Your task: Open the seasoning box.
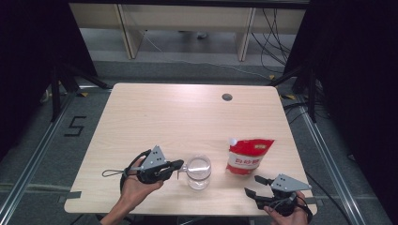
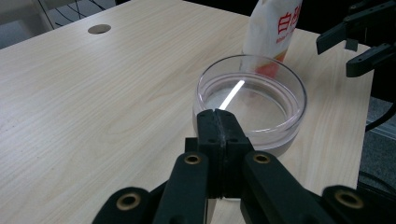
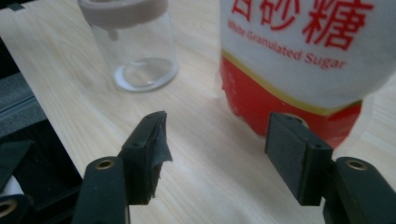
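**High view: jar met by closed left gripper, sugar bag faced by parted right gripper**

High view: a clear glass jar point(image 1: 198, 171) is seen standing upright on the wooden table point(image 1: 155, 117), near the front edge and between the two hands. The left gripper point(image 1: 178, 165) is held level just beside the jar's left side, its tip at the small tab on the jar's rim. In the left gripper view its jaws are pressed fully together at the near rim of the jar point(image 2: 252, 100); whether anything is pinched between them cannot be told.

A red and white sugar bag point(image 1: 246, 156) is seen standing upright to the right of the jar, apart from it. The right gripper point(image 1: 253, 186) is held near the front right corner of the table, pointed toward the bag. In the right gripper view its jaws are parted with bare table between them, and the bag point(image 3: 303, 60) stands just beyond their tips, untouched.
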